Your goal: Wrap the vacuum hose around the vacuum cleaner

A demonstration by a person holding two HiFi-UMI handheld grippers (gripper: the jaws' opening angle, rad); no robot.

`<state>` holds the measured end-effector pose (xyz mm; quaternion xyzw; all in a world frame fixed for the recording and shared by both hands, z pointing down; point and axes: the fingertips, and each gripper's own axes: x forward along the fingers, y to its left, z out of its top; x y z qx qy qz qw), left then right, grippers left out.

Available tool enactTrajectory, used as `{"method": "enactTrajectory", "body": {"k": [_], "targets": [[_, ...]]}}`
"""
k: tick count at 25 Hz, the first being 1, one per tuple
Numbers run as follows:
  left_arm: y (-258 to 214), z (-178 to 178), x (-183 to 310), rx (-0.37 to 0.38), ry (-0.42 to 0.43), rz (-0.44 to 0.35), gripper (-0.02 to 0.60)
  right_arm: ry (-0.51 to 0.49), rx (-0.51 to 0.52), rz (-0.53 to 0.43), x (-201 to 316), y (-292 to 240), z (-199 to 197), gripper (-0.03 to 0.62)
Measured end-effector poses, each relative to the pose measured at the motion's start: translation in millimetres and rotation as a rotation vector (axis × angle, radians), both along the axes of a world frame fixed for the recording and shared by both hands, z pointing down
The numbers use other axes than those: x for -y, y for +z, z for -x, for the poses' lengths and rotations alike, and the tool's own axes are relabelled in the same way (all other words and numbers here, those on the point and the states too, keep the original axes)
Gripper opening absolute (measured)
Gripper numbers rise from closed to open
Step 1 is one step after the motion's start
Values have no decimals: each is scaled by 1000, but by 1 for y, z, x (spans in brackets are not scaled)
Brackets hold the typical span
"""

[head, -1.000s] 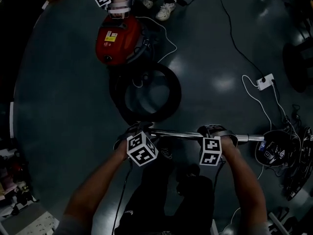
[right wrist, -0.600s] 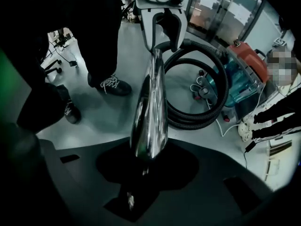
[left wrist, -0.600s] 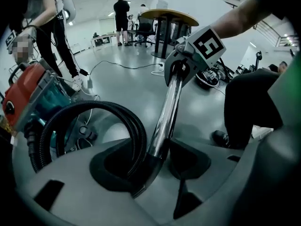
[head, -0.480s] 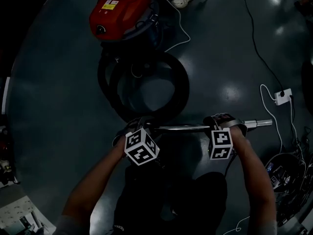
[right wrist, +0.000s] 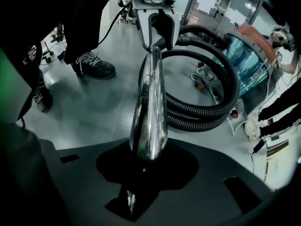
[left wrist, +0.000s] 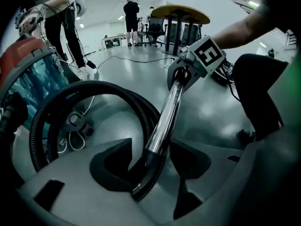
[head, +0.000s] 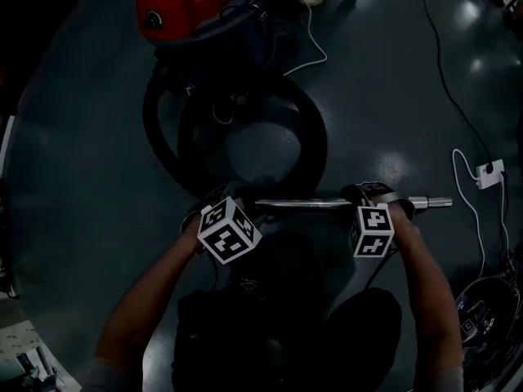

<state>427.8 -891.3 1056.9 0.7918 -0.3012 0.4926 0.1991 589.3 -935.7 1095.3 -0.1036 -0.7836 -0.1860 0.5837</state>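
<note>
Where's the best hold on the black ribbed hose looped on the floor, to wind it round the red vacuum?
The arc of the black ribbed hose at the head view's right, from above, jaws across it: it lies on open floor, and its round narrow section should suit a downward pinch.

Open office hall: glossy grey floor [left wrist: 207,112], round table [left wrist: 181,12], office chairs [left wrist: 155,28]

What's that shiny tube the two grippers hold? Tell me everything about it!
The shiny tube is a straight, mirror-bright pipe that looks like metal. It is held crosswise over the grey floor. The right gripper clamps it near one end, a short bare tip poking past. At the other end a black cuff joins it to the ribbed black hose, and the left gripper clamps that cuff.
</note>
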Motion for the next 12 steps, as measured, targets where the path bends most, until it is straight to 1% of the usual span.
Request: {"method": "enactTrajectory", "body": {"k": [3,6,8,12], "targets": [[22,2,2,36,7,25,257,1,4,13,3,21,4,123],[42,7,-4,64,-7,61,256,16,15,29,0,36,13,123],[50,13,-6,78,-19,67,256,24,21,41,-2,43,20,123],[62,22,-6,69,-61,82,256,44,20,70,-7,60,28,123]]}}
